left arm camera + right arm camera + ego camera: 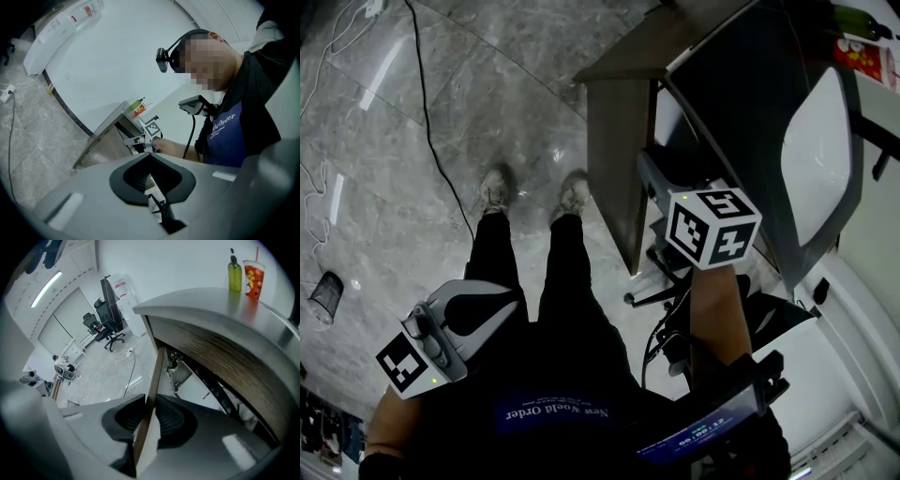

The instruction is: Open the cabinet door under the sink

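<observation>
Door [617,159] was clamped by its edge in right gripper [150,398] fingers [174,420], half-open off the cabinet [220,357]; wider pull was probably needed next.

The desk [197,301] carries a green bottle [235,273] and a red cup [253,281], side by side near the wall.
</observation>
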`<state>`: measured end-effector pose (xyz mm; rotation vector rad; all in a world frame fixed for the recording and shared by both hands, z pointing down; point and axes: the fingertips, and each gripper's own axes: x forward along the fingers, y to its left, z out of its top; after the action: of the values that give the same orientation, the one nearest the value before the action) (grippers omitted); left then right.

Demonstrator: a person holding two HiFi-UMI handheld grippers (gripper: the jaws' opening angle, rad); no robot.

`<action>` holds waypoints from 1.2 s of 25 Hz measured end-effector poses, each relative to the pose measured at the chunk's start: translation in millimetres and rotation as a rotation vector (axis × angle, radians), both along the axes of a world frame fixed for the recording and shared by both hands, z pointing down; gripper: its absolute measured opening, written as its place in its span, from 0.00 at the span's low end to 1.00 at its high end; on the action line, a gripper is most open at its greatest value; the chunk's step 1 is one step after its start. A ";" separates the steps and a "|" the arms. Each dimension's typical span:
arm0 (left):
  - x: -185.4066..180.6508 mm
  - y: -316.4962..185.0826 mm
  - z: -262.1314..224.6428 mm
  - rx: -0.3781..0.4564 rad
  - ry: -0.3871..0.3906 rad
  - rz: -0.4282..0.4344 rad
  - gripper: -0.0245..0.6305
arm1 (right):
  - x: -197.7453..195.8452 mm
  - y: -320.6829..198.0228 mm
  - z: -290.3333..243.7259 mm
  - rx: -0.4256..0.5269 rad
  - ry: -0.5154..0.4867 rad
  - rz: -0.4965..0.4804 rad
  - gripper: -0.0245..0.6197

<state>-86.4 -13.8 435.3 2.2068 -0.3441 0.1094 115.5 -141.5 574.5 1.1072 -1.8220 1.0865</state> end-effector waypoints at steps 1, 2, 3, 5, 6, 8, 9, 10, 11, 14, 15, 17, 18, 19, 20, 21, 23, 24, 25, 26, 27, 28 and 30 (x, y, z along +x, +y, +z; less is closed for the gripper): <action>-0.4 -0.2 0.0 -0.001 -0.001 0.000 0.04 | -2.1 0.5 -0.2 -0.004 -0.010 0.001 0.15; -1.1 -0.6 0.5 -0.003 -0.003 -0.002 0.04 | -4.5 0.8 -0.3 -0.008 -0.020 0.000 0.15; -1.8 -1.2 1.2 -0.004 -0.005 -0.005 0.04 | -7.0 0.8 -0.2 -0.011 -0.028 -0.001 0.15; -2.2 -3.2 2.6 -0.005 -0.010 -0.011 0.04 | -10.9 -0.3 0.3 -0.011 -0.032 0.001 0.16; -2.3 -4.2 2.6 -0.005 -0.011 -0.014 0.04 | -11.7 -0.7 0.6 -0.009 -0.029 0.007 0.17; -3.2 -4.9 1.9 -0.004 -0.010 -0.013 0.04 | -11.4 -0.5 0.7 -0.006 -0.023 0.020 0.17; -4.4 -5.0 1.7 -0.003 -0.009 -0.013 0.04 | -11.3 -0.2 0.6 -0.007 -0.023 0.023 0.17; -5.8 -5.3 1.8 -0.002 -0.009 -0.015 0.04 | -11.9 -0.1 0.6 -0.010 -0.024 0.024 0.17; -7.1 -5.5 2.1 -0.001 -0.009 -0.019 0.04 | -13.0 -0.1 0.8 -0.014 -0.025 0.021 0.17; -7.4 -5.2 2.3 0.003 -0.008 -0.020 0.04 | -16.8 -0.2 1.3 -0.018 -0.030 0.016 0.17; -6.5 -5.7 1.7 0.005 -0.008 -0.019 0.04 | -17.6 -0.3 1.2 -0.018 -0.033 0.018 0.17; -5.8 -6.9 0.2 0.011 -0.011 -0.016 0.04 | -19.0 -0.8 0.8 -0.018 -0.042 0.024 0.17; -6.5 -7.4 -0.2 0.015 -0.014 -0.014 0.04 | -20.0 -1.2 0.5 -0.019 -0.048 0.025 0.18; -7.9 -8.3 -0.2 0.019 -0.018 -0.015 0.04 | -21.4 -1.6 0.5 -0.020 -0.054 0.026 0.18; -9.8 -9.6 0.1 0.022 -0.023 -0.021 0.04 | -23.4 -2.0 0.5 -0.021 -0.060 0.026 0.18; -12.0 -11.0 0.7 0.026 -0.028 -0.027 0.04 | -25.7 -2.6 0.6 -0.021 -0.066 0.027 0.19; -16.1 -12.7 2.0 0.035 -0.043 -0.033 0.04 | -30.5 -4.0 0.8 -0.019 -0.079 0.030 0.20; -17.7 -13.3 2.3 0.041 -0.050 -0.033 0.04 | -32.5 -4.8 0.8 -0.018 -0.084 0.034 0.20; -19.1 -13.8 2.4 0.048 -0.057 -0.033 0.04 | -34.3 -5.6 0.8 -0.018 -0.088 0.037 0.21; -20.7 -14.2 2.5 0.054 -0.063 -0.033 0.04 | -36.0 -6.3 0.8 -0.018 -0.092 0.040 0.21; -22.7 -14.5 2.9 0.058 -0.067 -0.034 0.04 | -38.0 -7.2 1.0 -0.020 -0.097 0.044 0.21; -25.0 -14.9 3.5 0.061 -0.070 -0.037 0.04 | -40.3 -8.1 1.3 -0.022 -0.102 0.048 0.22; -29.3 -16.1 4.9 0.062 -0.073 -0.048 0.04 | -45.8 -10.8 1.9 -0.023 -0.110 0.052 0.22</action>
<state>-115.6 -30.0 440.2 2.2580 -0.4466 0.1555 69.8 -152.3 576.4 1.1060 -1.8698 1.2170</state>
